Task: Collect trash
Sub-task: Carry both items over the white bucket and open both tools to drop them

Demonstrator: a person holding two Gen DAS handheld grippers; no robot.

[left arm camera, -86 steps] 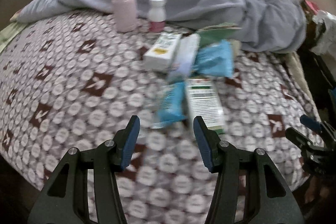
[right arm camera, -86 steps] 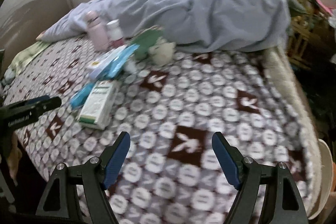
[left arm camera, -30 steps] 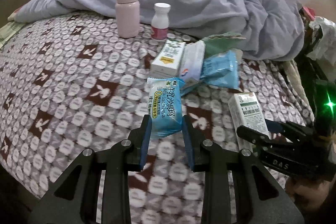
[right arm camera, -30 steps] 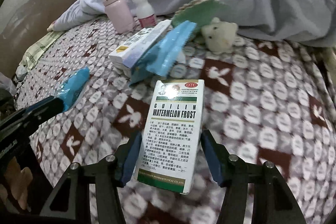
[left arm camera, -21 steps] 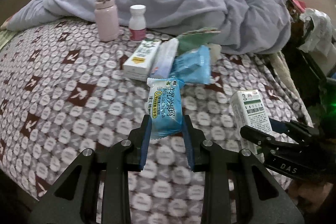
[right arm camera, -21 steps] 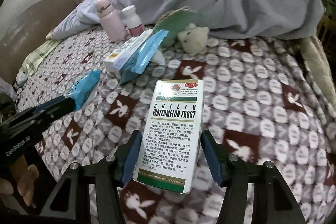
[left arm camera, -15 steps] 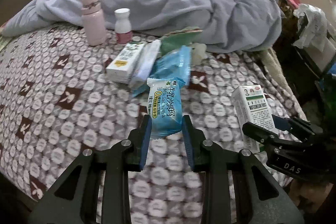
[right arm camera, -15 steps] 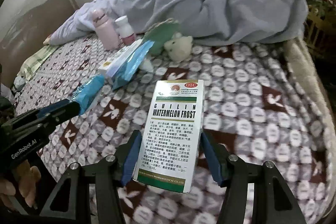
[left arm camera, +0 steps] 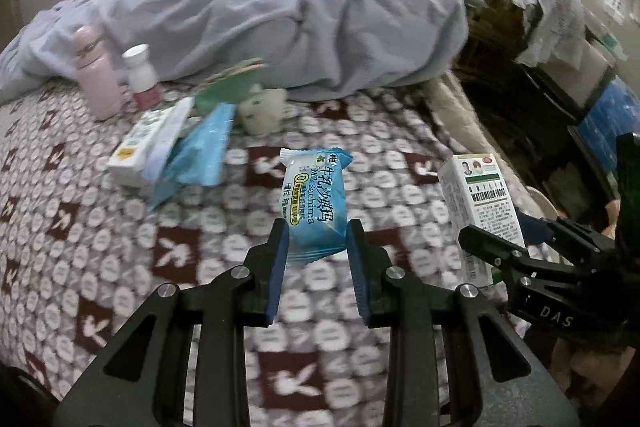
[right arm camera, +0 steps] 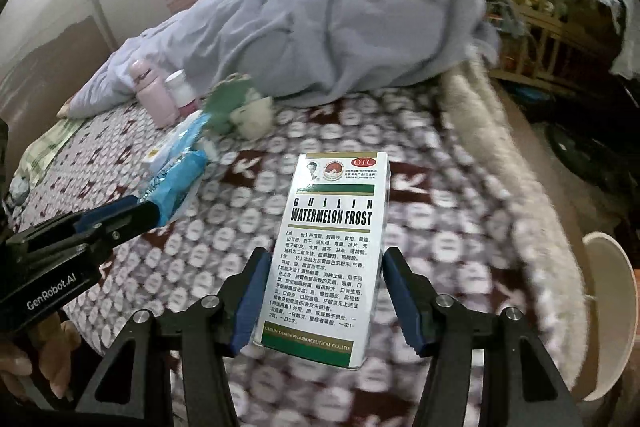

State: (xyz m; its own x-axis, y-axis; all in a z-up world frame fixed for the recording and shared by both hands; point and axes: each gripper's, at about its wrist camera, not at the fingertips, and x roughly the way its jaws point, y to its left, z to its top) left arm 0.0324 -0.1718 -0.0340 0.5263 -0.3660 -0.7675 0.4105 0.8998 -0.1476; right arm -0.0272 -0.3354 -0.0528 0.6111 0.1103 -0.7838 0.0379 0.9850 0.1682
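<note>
Left wrist view: my left gripper squeezes blue snack pack, up off bed. My right gripper squeezes white medicine box, also in air. Two picked. White box, blue wrapper left on bed. No bin seen.

blue wrapper, white-green box.

The left gripper tilts downward, its blue pads pressed against both sides of a snack packet. The right gripper, just beside it, tilts down likewise, clamping a medicine box. Fingers grasp the left handle.
</note>
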